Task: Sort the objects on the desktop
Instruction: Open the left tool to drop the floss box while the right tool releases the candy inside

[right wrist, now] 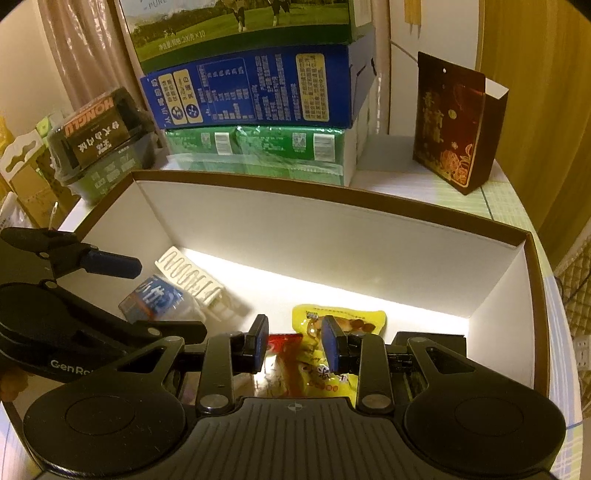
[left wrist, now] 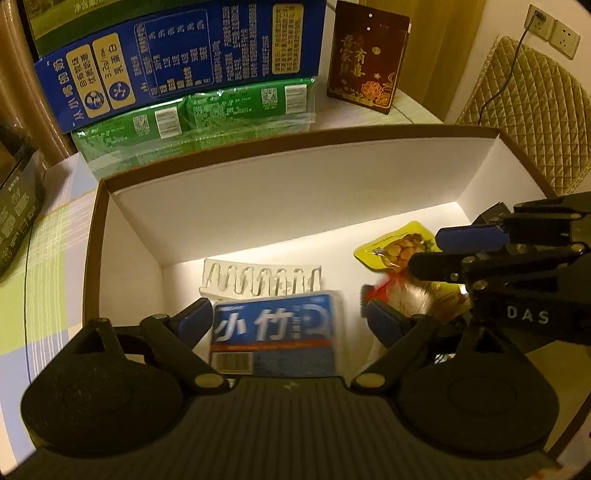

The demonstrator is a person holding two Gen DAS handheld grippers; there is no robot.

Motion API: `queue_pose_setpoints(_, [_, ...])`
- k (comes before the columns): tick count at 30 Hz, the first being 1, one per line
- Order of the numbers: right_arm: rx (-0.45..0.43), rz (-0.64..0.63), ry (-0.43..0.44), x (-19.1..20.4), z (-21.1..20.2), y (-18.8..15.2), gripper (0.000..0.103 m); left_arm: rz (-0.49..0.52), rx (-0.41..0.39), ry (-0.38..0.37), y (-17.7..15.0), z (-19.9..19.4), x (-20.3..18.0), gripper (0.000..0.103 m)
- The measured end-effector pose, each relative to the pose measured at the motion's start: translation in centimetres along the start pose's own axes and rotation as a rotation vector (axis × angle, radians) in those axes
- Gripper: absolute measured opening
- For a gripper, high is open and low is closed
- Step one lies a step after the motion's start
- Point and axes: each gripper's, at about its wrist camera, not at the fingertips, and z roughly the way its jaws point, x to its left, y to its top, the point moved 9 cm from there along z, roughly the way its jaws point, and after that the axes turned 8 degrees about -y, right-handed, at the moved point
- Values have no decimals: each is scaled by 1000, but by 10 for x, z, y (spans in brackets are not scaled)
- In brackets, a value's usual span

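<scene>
Blue-labelled packet [left wrist: 275,332] sits between the left hand-held gripper's [left wrist: 288,321] spread fingers inside the white box [left wrist: 295,192]; right hand-held gripper [right wrist: 293,347] gapes over yellow snack pouches [right wrist: 338,321].

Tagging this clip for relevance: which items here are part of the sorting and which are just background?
In play: white-lined box, blue-labelled pack, white plastic rack, yellow snack pouch, left gripper, right gripper.

Background: stacked milk cartons, dark red gift bag, wall sockets.

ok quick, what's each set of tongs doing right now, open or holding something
Left tongs: open, fingers either side of the blue packet, not gripping it.
Right tongs: open over the snack pouches, holding nothing.
</scene>
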Motion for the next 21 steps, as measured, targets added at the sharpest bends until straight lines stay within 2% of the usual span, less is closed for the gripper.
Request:
queue_pose_setpoints(8, [-8,2,13,1,-6,-1,29,1,-8,2,2,-7,-2,90])
queue_pose_setpoints(11, [-10,5,10,1,-9,-3,32,-3,-10,1,1,-9,-3,91])
queue_pose_setpoints(17, [-43,37,-16,-7,-23,-3,61,-24,-27,0,-3,-21,-5,95])
queue_pose_setpoints(21, [-78,57,-58,-12,-41,-4,85,-38,-60,3,-5,-36,-6,97])
